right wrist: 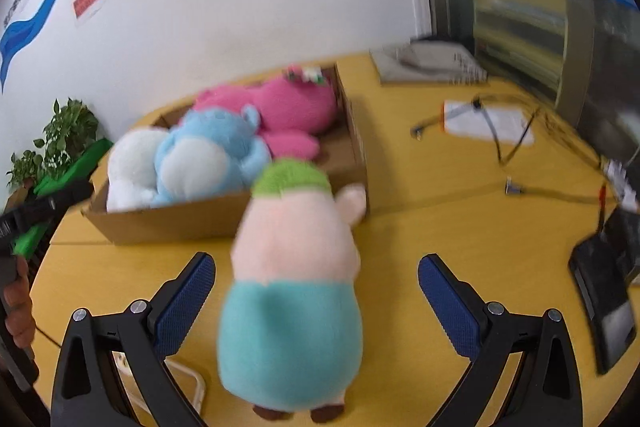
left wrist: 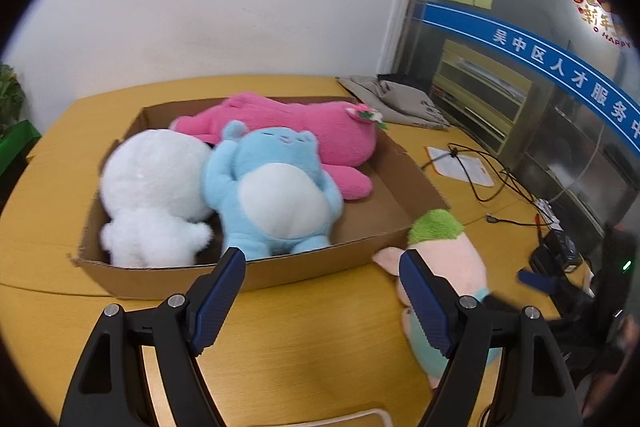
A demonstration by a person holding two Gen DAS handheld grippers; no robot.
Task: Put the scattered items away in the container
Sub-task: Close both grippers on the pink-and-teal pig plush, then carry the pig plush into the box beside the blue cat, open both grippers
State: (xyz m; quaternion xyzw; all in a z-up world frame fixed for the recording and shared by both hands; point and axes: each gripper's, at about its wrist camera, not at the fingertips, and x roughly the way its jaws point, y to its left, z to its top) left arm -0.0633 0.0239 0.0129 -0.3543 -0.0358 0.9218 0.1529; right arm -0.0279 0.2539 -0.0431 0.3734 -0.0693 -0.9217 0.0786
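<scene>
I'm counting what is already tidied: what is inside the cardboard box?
Inside the cardboard box lie three plush toys: a white one, a blue one and a pink one behind them. Anything beneath them is covered. The green-haired plush remains outside on the table.

Both the left gripper [left wrist: 322, 263] and right gripper [right wrist: 316, 269] point downward, jaws spread wide.
</scene>
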